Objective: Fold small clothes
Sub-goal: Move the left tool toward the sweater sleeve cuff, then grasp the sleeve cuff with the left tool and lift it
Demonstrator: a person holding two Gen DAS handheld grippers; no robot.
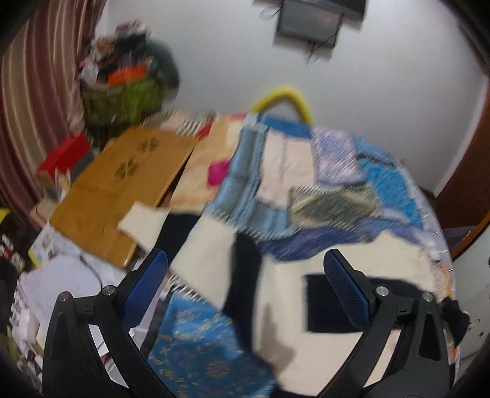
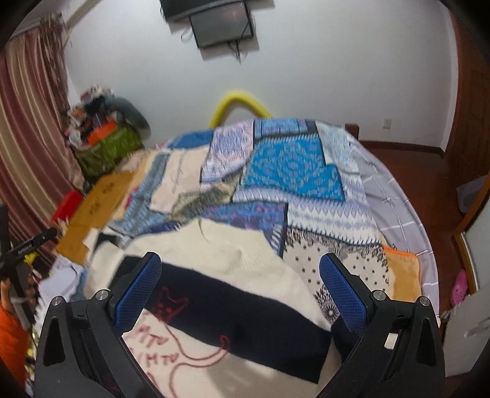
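On the near end of the patchwork bedspread (image 2: 309,171): cream-and-black sweater (image 2: 232,275) lies spread, red stitching facing up. Right gripper (image 2: 242,290) jaws wide apart, empty, above its black band. Left gripper (image 1: 245,290) likewise spread wide, holding nothing, over the sweater's left part.

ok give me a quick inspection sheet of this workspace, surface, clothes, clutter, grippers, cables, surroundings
surface: bed covered by a blue patchwork quilt
job's things: cream and black sweater spread out near both grippers, red stitching on its front; left wrist view is blurred
clutter: flattened cardboard and red box at the left edge, papers below them, orange cloth at the right edge
grippers: left gripper open, holding nothing; right gripper open, over the sweater
cables: dark cord across the papers; wires hang under the wall screen
surroundings: white wall, striped curtain, full green basket, yellow tube, wooden floor
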